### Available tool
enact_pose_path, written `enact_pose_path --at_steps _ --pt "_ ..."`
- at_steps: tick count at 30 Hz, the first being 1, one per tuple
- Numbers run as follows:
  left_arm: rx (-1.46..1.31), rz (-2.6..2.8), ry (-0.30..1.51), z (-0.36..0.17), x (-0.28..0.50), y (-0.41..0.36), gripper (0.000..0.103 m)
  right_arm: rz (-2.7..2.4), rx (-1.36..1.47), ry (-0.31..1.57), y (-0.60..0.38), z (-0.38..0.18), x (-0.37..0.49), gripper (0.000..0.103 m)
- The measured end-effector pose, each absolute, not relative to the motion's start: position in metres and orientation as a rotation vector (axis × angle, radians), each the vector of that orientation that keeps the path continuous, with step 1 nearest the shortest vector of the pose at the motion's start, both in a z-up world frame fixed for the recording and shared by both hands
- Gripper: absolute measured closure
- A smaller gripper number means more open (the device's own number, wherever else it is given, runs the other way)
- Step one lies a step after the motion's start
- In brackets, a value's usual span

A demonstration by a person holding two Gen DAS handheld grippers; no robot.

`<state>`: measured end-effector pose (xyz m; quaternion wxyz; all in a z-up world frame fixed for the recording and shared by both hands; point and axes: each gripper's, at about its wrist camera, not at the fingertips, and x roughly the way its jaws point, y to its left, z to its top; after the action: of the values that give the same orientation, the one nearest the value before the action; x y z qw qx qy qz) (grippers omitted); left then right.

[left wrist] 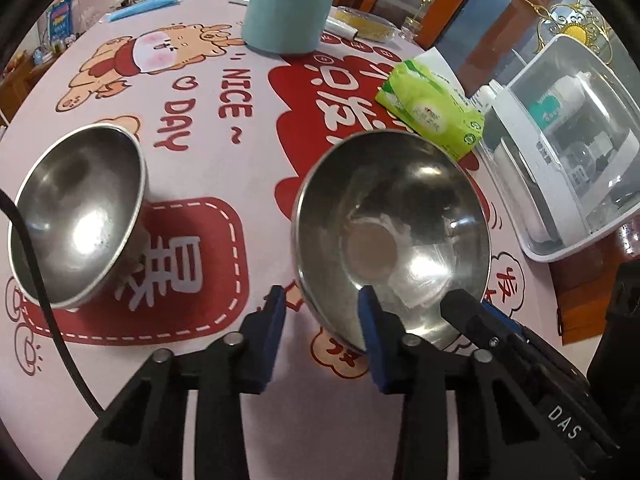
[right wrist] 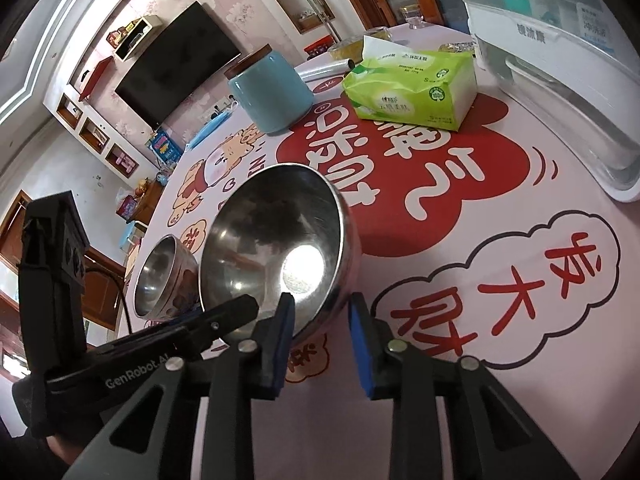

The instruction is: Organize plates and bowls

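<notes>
A large steel bowl (left wrist: 394,236) sits tilted on the printed tablecloth; it also shows in the right wrist view (right wrist: 276,256). A smaller steel bowl (left wrist: 78,216) lies tilted to its left, also seen in the right wrist view (right wrist: 160,276). My left gripper (left wrist: 322,308) is open, its jaws astride the large bowl's near rim, the right pad (left wrist: 370,320) inside the bowl. My right gripper (right wrist: 322,314) is open astride the same bowl's rim from the other side, its left pad (right wrist: 285,320) inside. Each gripper shows in the other's view.
A teal jar (left wrist: 288,8) stands at the far side of the table. A green tissue pack (left wrist: 434,108) lies behind the large bowl. A white and clear plastic dish box (left wrist: 576,152) stands at the right edge. A black cable (left wrist: 36,272) crosses the left.
</notes>
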<state>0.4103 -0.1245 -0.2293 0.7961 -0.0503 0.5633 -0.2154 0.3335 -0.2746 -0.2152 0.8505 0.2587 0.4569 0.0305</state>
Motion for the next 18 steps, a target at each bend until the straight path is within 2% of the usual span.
enact_pose_path --at_steps 2,6,18 --pt "-0.103 -0.471 1.215 -0.23 0.408 -0.127 0.078 0.061 0.543 0.969 -0.275 -0.215 0.334 0.08" --pt "-0.078 -0.466 1.211 -0.229 0.406 -0.128 0.082 0.052 0.542 0.988 -0.276 -0.216 0.333 0.082" --pt "-0.022 -0.454 1.211 -0.221 0.383 -0.11 0.083 0.058 0.522 1.061 -0.259 -0.211 0.321 0.085"
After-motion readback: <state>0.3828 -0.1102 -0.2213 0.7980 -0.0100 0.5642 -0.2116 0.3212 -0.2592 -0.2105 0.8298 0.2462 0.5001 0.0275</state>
